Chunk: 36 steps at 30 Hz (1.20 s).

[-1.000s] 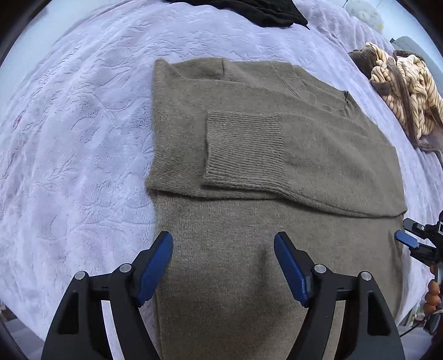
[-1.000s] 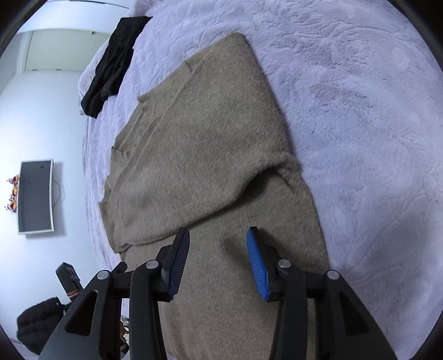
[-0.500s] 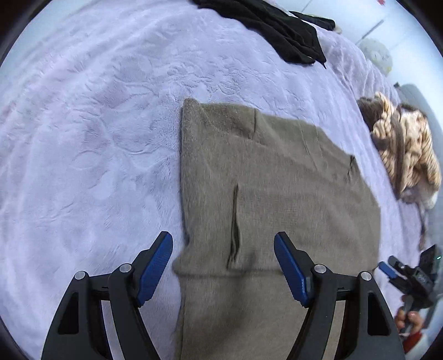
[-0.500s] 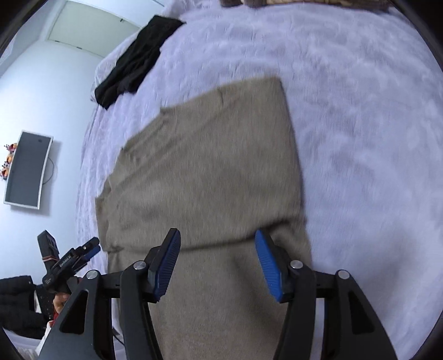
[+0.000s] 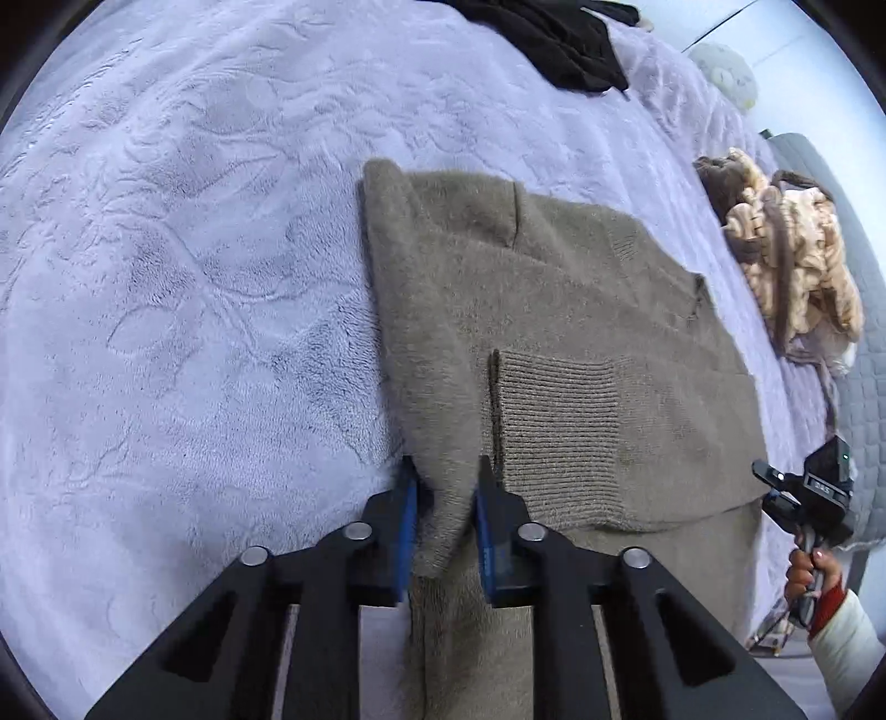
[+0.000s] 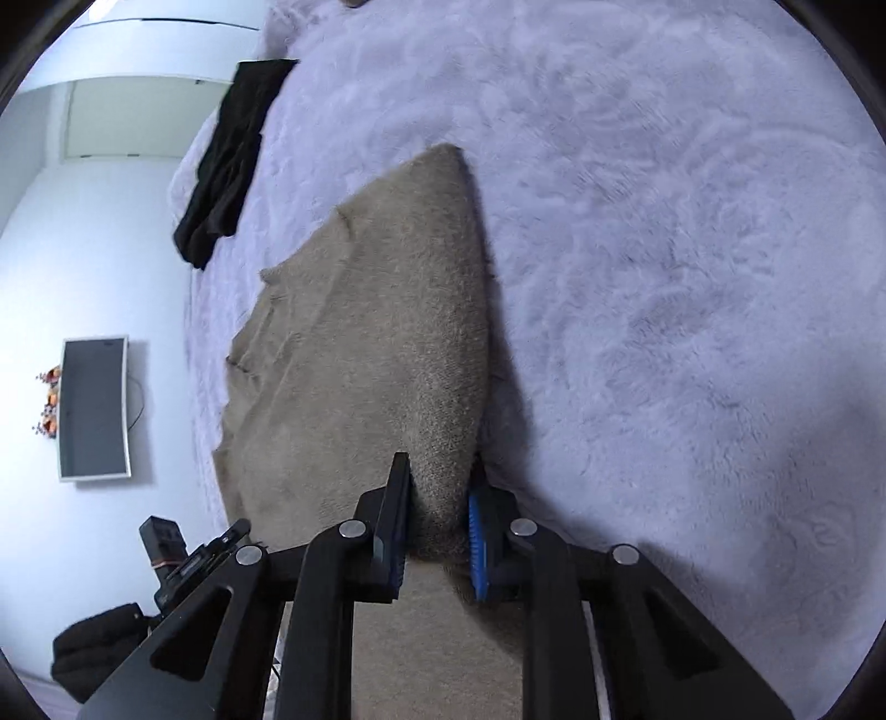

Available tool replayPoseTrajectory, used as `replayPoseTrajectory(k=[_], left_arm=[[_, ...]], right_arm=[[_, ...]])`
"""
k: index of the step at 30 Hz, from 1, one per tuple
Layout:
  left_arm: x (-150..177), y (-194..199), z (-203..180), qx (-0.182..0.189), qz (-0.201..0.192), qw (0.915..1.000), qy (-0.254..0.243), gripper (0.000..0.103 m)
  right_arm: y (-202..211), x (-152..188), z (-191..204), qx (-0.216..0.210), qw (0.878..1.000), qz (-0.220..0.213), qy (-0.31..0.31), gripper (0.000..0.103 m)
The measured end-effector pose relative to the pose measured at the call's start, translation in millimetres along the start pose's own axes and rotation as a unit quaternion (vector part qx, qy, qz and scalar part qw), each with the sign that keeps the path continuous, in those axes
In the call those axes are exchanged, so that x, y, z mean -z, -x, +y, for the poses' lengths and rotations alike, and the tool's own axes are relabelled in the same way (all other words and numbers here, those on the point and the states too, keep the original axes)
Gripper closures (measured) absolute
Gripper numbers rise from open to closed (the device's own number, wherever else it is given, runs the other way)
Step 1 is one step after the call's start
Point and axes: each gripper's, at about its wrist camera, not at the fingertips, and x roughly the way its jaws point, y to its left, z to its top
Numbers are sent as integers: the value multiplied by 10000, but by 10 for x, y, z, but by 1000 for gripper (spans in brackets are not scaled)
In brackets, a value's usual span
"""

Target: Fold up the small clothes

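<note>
Lavender plush bedding [image 5: 183, 310], embossed with a leafy pattern, is spread under everything, and on it an olive-brown knitted sweater [image 5: 554, 310] is laid flat.

At the left gripper [image 5: 443, 498], the blue pads have come down to their tightest, and a bunched fold at the sweater's left edge is clamped between them. At the right gripper [image 6: 437, 498] the jaws are closing, and the sweater's right edge is already pinched between the pads, gathered into a ridge that runs away toward the far corner. Both pinches sit at the near end of the upper layer, with more of the same knit lying beneath and nearer.

Outward from the left pads, a ribbed cuff [image 5: 554, 426] is seen folded across the body, just right of the grip, so the sleeves appear to have been turned in already. The lengthwise fold is judged to be what remains: the two gripped edges would need to be lifted and carried over, and any further halving and smoothing is not yet done.

Farther off, a black garment [image 5: 559, 39] lies at the far edge of the bed and a cream and brown chunky knit [image 5: 792, 277] at the far right. In the right wrist view, white walls and a wall-mounted screen [image 6: 94, 407] are visible at the left.
</note>
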Motion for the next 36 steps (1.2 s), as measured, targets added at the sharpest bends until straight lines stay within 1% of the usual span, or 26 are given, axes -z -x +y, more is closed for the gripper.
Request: replayPoseTrajectory(k=[1, 2, 3, 4, 6, 9, 10, 11, 12, 13, 14, 15, 16, 17, 20, 23, 25, 27, 28, 30, 36], left_arm=[[17, 19, 52, 44, -31, 10000, -5, 89], [32, 6, 93, -14, -16, 10000, -22, 89], [58, -29, 133, -79, 7, 10000, -48, 89], [72, -59, 153, -74, 4, 10000, -53, 89], [97, -83, 160, -86, -66, 9999, -62, 88], [118, -55, 165, -76, -141, 9998, 66, 86], [126, -32, 161, -98, -120, 9998, 103, 86], [128, -15, 145, -156, -93, 9998, 123, 84], [132, 6, 125, -251, -81, 9996, 129, 74], [141, 47, 91, -418, -119, 9990, 109, 70], [150, 78, 56, -568, -175, 9982, 78, 58], [160, 113, 18, -780, -238, 9967, 57, 36], [180, 155, -15, -1005, -333, 9944, 53, 28], [206, 189, -26, -1072, -412, 9934, 51, 24], [271, 258, -58, -1021, -397, 9939, 153, 24], [375, 280, -151, -1188, -308, 9924, 65, 24], [467, 279, -255, -1291, -235, 9913, -48, 18], [573, 281, -369, -1384, -177, 9901, -172, 6], [624, 280, -432, -1444, -144, 9891, -249, 4], [757, 287, -560, -1545, -80, 9872, -401, 4], [1064, 304, -820, -1472, 225, 9880, -418, 4]], right_arm=[[24, -8, 19, 25, 10000, -14, 94, 85], [24, -11, 20, 146, 9998, -11, 164, 85], [-13, -20, -12, 356, 9991, 41, 212, 85], [-58, -20, -31, 503, 9984, 88, 256, 85], [-163, -15, -54, 677, 9969, 139, 385, 85], [-204, -13, -70, 648, 9975, 69, 274, 85], [-176, -2, -69, 589, 9980, 36, 206, 83], [-150, 7, -62, 578, 9982, 26, 178, 81], [-118, 18, -76, 598, 9981, 30, 170, 76], [-81, 34, -66, 653, 9977, 31, 177, 67], [-60, 52, -41, 697, 9974, 20, 192, 62], [-37, 69, -6, 748, 9970, -2, 208, 53], [-9, 87, 42, 819, 9964, -36, 230, 47], [14, 87, 83, 881, 9958, -63, 246, 46], [81, 175, 186, 1087, 9936, -127, 279, 45], [133, 335, 284, 1213, 9918, -78, 393, 43], [136, 440, 347, 1259, 9909, 7, 485, 41], [178, 544, 371, 1248, 9906, 84, 551, 41], [185, 607, 399, 1239, 9905, 134, 584, 41], [199, 706, 442, 1232, 9900, 199, 658, 41], [223, 1051, 620, 1072, 9906, 369, 760, 40]])
